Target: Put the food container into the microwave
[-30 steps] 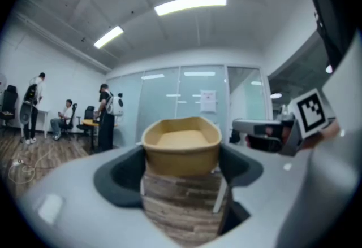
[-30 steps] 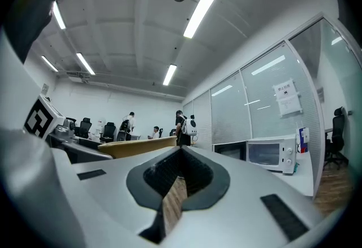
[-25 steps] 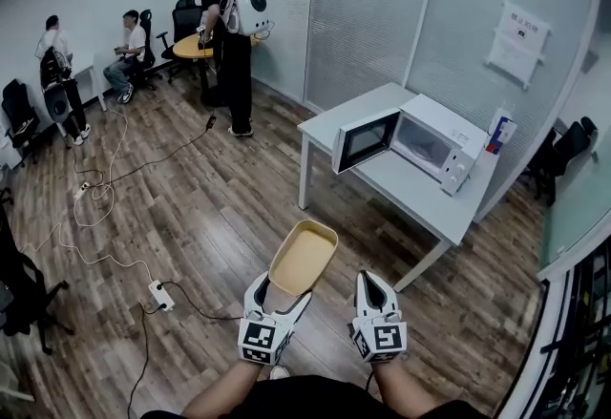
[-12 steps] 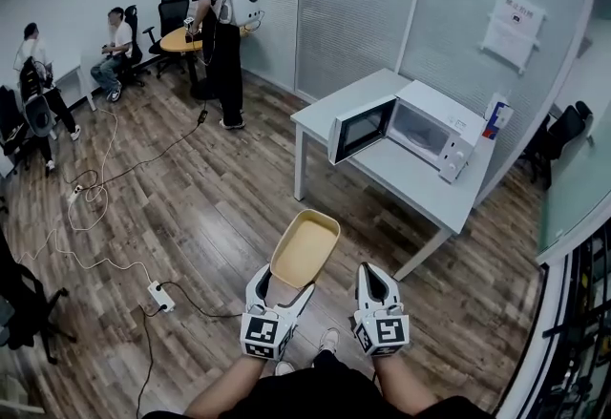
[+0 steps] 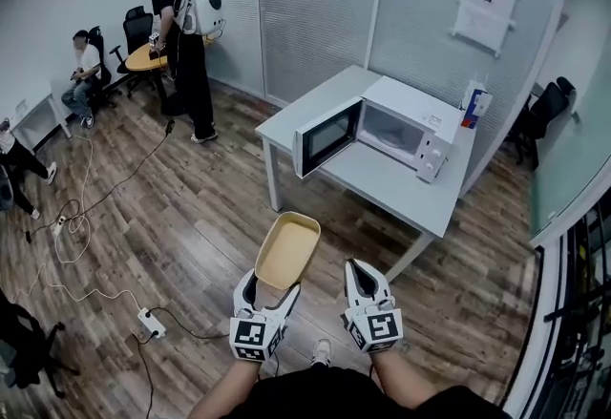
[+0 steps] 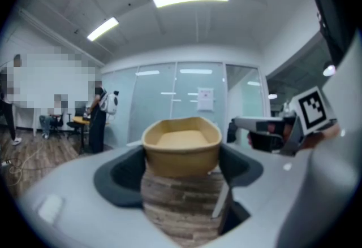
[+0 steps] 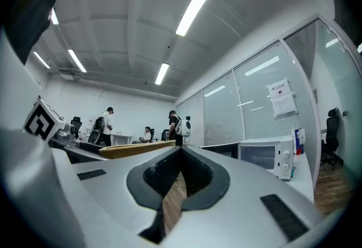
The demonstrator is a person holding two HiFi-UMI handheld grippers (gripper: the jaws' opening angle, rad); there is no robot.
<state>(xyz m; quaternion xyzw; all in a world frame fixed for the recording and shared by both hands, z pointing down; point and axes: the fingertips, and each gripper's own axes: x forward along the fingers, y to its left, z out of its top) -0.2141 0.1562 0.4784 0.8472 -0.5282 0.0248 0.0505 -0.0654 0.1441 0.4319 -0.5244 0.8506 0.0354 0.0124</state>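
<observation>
A tan oval food container (image 5: 286,250) is held out in front of me, empty inside, with my left gripper (image 5: 268,288) shut on its near end; in the left gripper view the food container (image 6: 181,145) fills the space between the jaws. My right gripper (image 5: 360,277) is beside it, shut and holding nothing; in the right gripper view its tips (image 7: 181,149) meet. The white microwave (image 5: 396,133) stands on a white table (image 5: 382,180) ahead, its door (image 5: 325,136) swung open toward me. The microwave (image 7: 266,155) also shows in the right gripper view.
A person with a white backpack (image 5: 177,45) stands at the far left, another person (image 5: 81,73) sits near a round table. A power strip (image 5: 146,323) and cables lie on the wood floor at left. Glass partitions close the back and right. A carton (image 5: 474,106) stands behind the microwave.
I have come closer to the table; the microwave and table now sit nearer and more to the left. Both grippers and the container keep the same pose.
</observation>
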